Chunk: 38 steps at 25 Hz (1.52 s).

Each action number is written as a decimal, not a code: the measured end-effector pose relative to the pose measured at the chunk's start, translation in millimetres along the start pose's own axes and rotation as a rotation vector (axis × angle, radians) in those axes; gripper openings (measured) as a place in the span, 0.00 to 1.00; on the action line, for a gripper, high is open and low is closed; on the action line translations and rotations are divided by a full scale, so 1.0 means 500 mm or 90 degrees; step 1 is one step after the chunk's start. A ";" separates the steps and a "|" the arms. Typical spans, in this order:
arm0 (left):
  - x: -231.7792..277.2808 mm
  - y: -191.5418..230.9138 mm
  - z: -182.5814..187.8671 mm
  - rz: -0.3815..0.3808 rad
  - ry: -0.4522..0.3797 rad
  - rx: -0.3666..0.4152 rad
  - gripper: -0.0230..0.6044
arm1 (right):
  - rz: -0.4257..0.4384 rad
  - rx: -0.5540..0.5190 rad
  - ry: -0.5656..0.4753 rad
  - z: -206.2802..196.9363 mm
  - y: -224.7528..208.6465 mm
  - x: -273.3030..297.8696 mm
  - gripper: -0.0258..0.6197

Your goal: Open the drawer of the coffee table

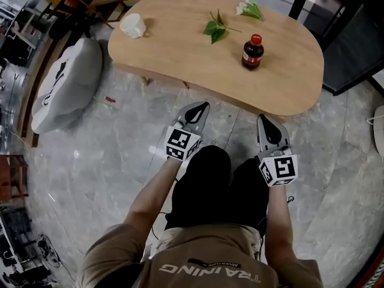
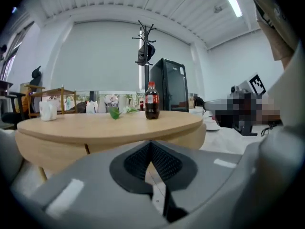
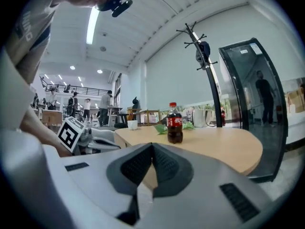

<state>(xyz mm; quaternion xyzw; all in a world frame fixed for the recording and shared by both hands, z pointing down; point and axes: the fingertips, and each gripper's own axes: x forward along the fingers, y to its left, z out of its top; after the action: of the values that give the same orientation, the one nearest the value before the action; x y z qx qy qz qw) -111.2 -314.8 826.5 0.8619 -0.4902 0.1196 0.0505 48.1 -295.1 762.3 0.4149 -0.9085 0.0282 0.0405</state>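
Observation:
The light wooden coffee table (image 1: 180, 53) stands in front of me, and its top hides any drawer in the head view. In the left gripper view the table's pale side band (image 2: 62, 149) shows below the top, with no handle to make out. My left gripper (image 1: 201, 105) is shut and empty, just short of the table's near edge. To its right, my right gripper (image 1: 262, 117) is also shut and empty, close to that edge. Both point at the table, level with its top (image 3: 224, 147). Jaw tips meet in the left gripper view (image 2: 151, 143) and the right gripper view (image 3: 152, 144).
On the table are a cola bottle (image 1: 252, 51), a white cup (image 1: 132, 26), a green leaf (image 1: 214, 29) and a flower (image 1: 250, 8). A grey cushion seat (image 1: 66, 83) lies at the left on the marble floor. A black cabinet (image 1: 354, 47) stands at the right.

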 end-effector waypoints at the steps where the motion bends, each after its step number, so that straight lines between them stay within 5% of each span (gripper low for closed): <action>1: 0.006 0.003 -0.032 0.007 -0.001 -0.010 0.05 | 0.006 0.005 -0.007 -0.021 0.006 0.002 0.05; 6: 0.023 0.001 -0.144 0.008 -0.007 -0.083 0.05 | 0.022 0.016 -0.004 -0.119 0.022 0.000 0.05; 12: 0.040 -0.020 -0.224 -0.070 -0.024 -0.264 0.05 | 0.039 0.018 0.011 -0.172 0.036 -0.011 0.05; 14: 0.049 -0.014 -0.230 -0.101 -0.077 -0.382 0.06 | 0.043 0.013 0.010 -0.176 0.041 -0.014 0.05; 18: 0.067 0.047 -0.243 -0.101 -0.273 -0.752 0.12 | 0.040 0.016 -0.001 -0.170 0.039 -0.017 0.05; 20: 0.074 0.062 -0.250 -0.100 -0.329 -0.834 0.17 | 0.037 0.019 -0.005 -0.164 0.038 -0.021 0.05; 29: 0.137 0.069 -0.244 -0.197 -0.405 -0.792 0.45 | 0.058 -0.004 0.004 -0.148 0.050 -0.019 0.05; 38: 0.178 0.061 -0.169 -0.341 -0.495 -0.769 0.46 | 0.073 0.003 0.023 -0.176 0.058 -0.022 0.05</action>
<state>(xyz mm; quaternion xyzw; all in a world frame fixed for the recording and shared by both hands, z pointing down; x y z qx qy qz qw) -106.7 -387.3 929.8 0.7540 -0.2274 -0.4971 0.3641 37.8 -260.2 848.4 0.3616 -0.9299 0.0402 0.0538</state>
